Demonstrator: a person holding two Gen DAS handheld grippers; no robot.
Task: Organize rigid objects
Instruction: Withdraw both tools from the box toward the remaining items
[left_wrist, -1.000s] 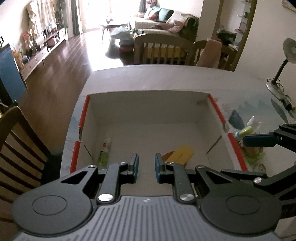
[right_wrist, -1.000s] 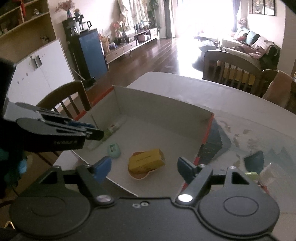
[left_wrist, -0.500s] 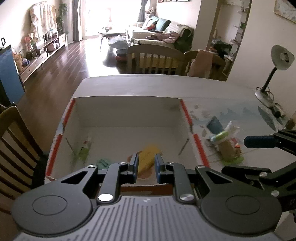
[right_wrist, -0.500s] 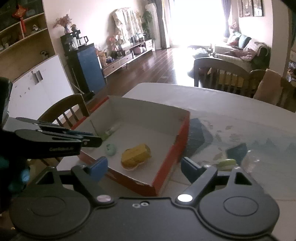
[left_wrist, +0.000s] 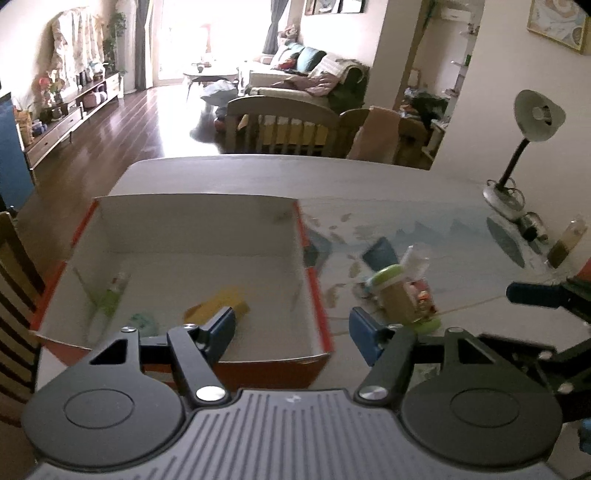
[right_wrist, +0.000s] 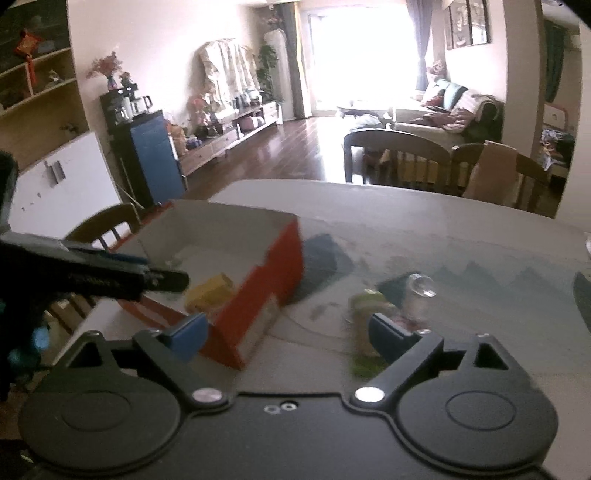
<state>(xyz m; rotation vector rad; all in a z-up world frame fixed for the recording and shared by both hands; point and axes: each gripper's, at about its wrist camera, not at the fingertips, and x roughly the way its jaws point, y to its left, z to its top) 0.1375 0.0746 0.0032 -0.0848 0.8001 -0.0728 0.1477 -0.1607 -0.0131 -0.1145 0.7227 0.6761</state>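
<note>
Left wrist view: no legible writing was seen. A green tube lay in the red box, long axis pointing away; a yellow block lay beside it. The left gripper was opening, empty. The jar lay tilted on the table. The right gripper was opening, empty.

left gripper jaws opening, right gripper jaws opening
</note>
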